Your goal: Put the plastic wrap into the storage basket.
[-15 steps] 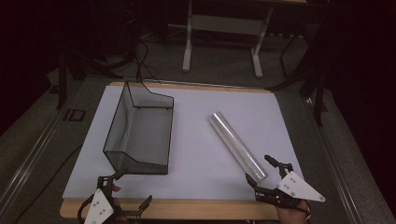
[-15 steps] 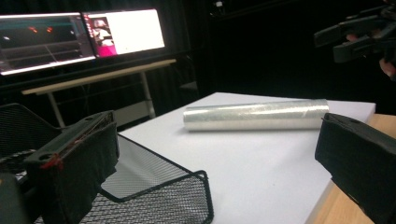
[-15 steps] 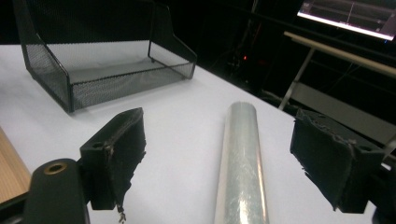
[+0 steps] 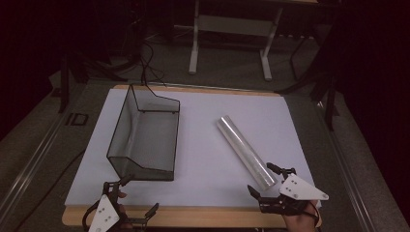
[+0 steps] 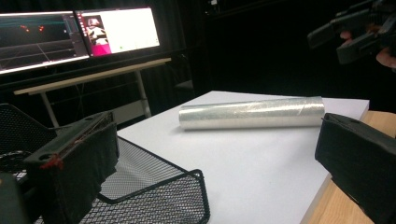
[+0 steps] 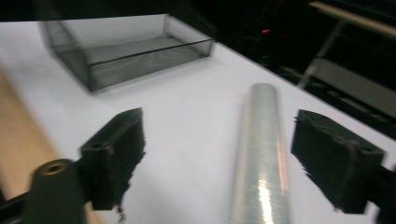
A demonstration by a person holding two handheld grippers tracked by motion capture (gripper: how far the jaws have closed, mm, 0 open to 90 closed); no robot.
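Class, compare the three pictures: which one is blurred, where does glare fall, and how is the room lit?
Right gripper view: soft and smeared, with a bright glare streak along the clear roll. Left gripper view: sharper, though two bright monitors wash out against a black room. High view: dim, the white sheet lit evenly, surroundings falling into darkness.

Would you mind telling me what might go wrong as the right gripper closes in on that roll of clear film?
1. The roll is a smooth, shiny cylinder lying loose on the white sheet; it sits off-centre between the open jaws of the right gripper, so one jaw may touch first and roll it away.
2. Its near end lies close to the table's front edge, so a nudge could send it off.
3. The left gripper hovers by the mesh tray and might snag its rim.
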